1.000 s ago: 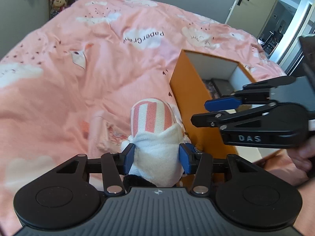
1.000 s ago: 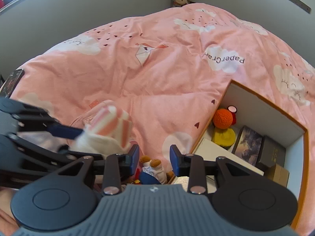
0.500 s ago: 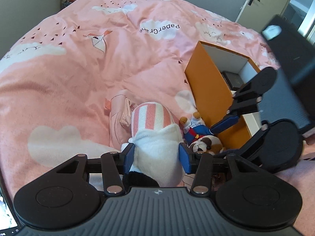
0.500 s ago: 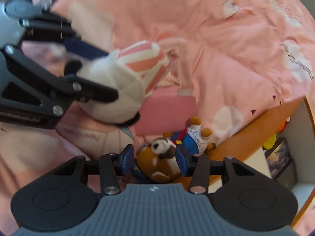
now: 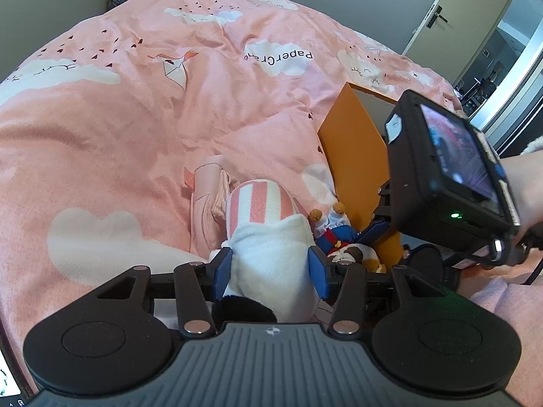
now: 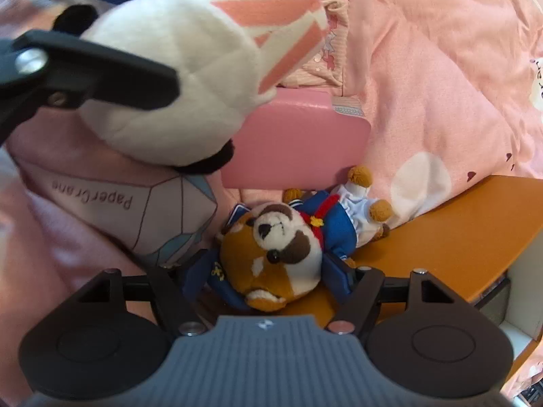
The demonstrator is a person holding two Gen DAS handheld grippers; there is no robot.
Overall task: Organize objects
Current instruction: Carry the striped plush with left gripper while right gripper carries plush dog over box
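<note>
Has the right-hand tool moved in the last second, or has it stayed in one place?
Yes. The right tool dropped toward the bear plush beside the orange box; a second ago it looked out across the pink bedspread, with the bear barely in view.

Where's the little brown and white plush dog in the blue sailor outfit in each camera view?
Left wrist view: lower right of centre, the brown and white plush dog in a blue sailor outfit lies beside the orange box.
Right wrist view: bottom centre, between the right hand-held gripper fingers.
Shared landmark: the orange cardboard box wall.
</note>
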